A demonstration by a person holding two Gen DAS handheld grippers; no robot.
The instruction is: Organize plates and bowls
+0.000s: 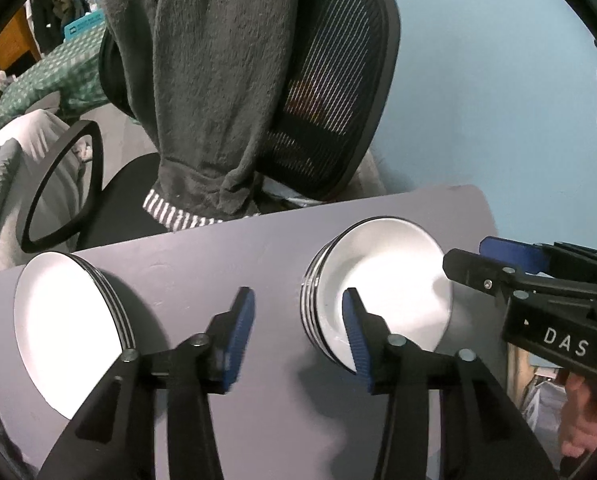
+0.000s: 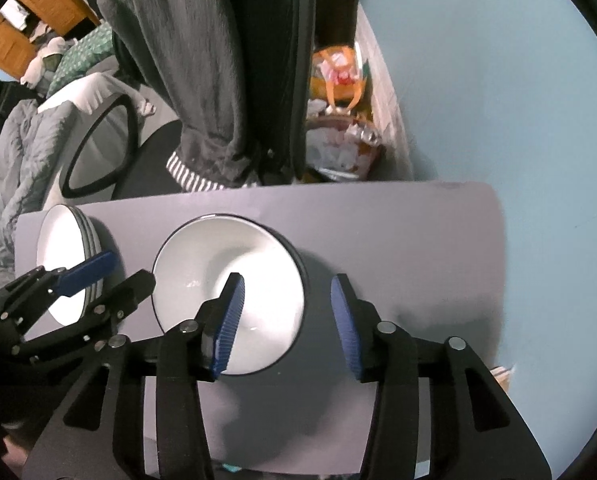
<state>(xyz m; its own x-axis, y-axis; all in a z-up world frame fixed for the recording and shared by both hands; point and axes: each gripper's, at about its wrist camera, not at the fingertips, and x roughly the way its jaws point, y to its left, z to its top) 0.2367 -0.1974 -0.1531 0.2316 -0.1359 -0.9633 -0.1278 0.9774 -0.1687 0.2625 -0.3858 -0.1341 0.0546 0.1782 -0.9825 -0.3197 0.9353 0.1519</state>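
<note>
Blue ribbed pads are seen on both tools, and both pairs of fingers are held wide apart with nothing between them. The left gripper [image 1: 298, 332] is poised above bare tabletop between the two stacks; its right pad overlaps the near rim of the stack of bowls [image 1: 382, 284] in the left wrist view, though contact cannot be confirmed. The right gripper [image 2: 284, 328] is held over the same bowls [image 2: 228, 292], with its left pad seen against the top bowl's inside and its right pad over open table beyond the rim.

Further out, a stack of plates [image 1: 66, 328] is set near the table's left edge, well apart from the bowls. Both stacks rest on a grey table [image 1: 234, 256]. Beyond it an office chair [image 1: 338, 92] draped with a dark sweater [image 1: 218, 80] is visible against a pale blue wall [image 1: 498, 80].

The crockery looks glazed, white with dark rims, so it is judged to be stiff, smooth, fairly heavy when stacked, and breakable if knocked or dropped. A hold is best taken across a rim, one pad inside and one outside, where the ribbed rubber can bite; a single top piece would be lifted more safely than a whole stack. Slipping on the glaze is the chief risk.
</note>
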